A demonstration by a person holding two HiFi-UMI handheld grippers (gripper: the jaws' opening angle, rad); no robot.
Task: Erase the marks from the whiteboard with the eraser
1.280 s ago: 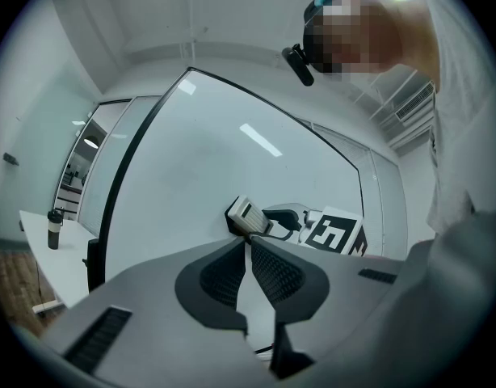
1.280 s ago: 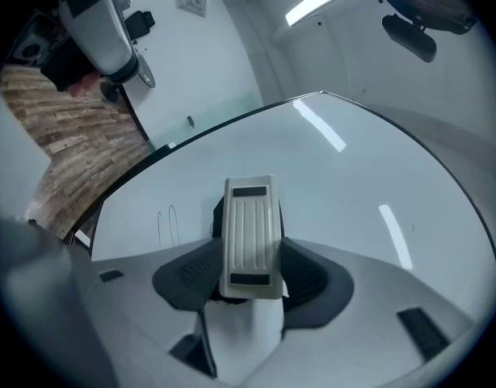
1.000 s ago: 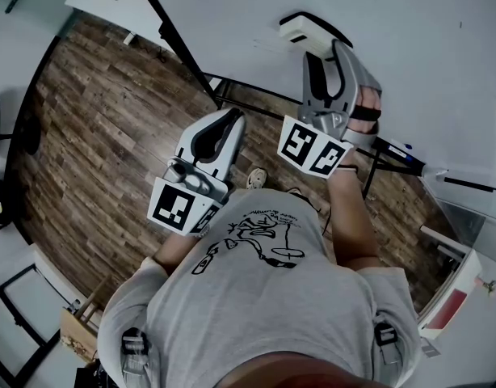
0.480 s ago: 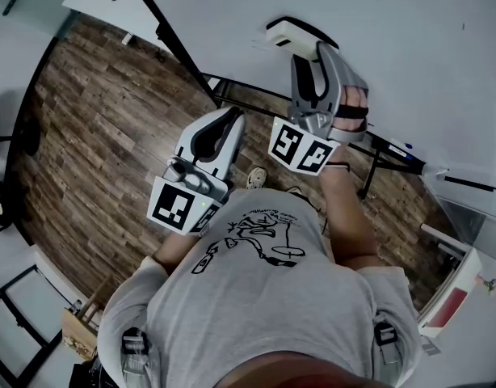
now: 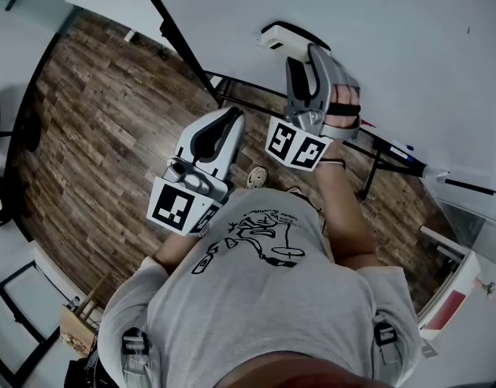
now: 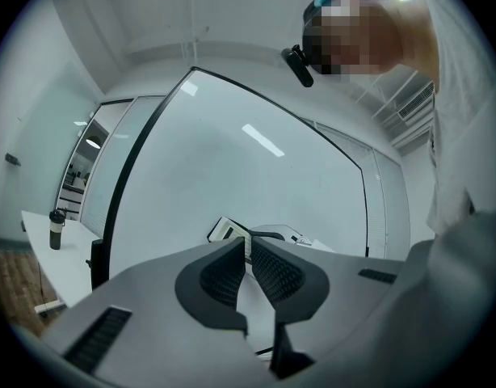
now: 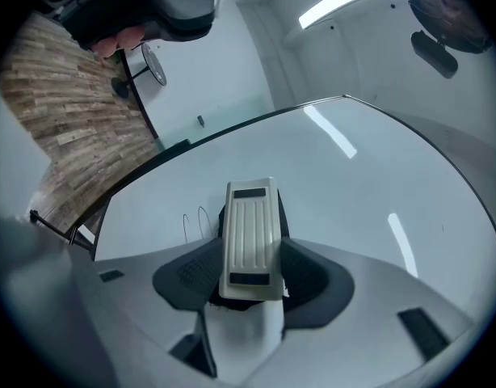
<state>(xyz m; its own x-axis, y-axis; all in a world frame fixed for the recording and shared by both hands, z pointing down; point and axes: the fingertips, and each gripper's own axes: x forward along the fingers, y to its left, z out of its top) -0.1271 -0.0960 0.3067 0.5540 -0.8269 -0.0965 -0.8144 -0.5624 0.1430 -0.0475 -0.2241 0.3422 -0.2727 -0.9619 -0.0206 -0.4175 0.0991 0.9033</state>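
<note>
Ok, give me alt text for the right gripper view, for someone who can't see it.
The right gripper holds a cream eraser between its jaws, facing a whiteboard. Two thin looped pen marks sit on the board just left of the eraser. Wooden floor shows at the upper left.

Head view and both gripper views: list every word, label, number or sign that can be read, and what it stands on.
No readable text in any view.
Shirt: a line drawing, no words made out.
Marker cube at left and marker cube at right: black-and-white square patterns, not letters.
Eraser: two dark patches, no legible print.
Whiteboard: thin looped marks, not a word.
</note>
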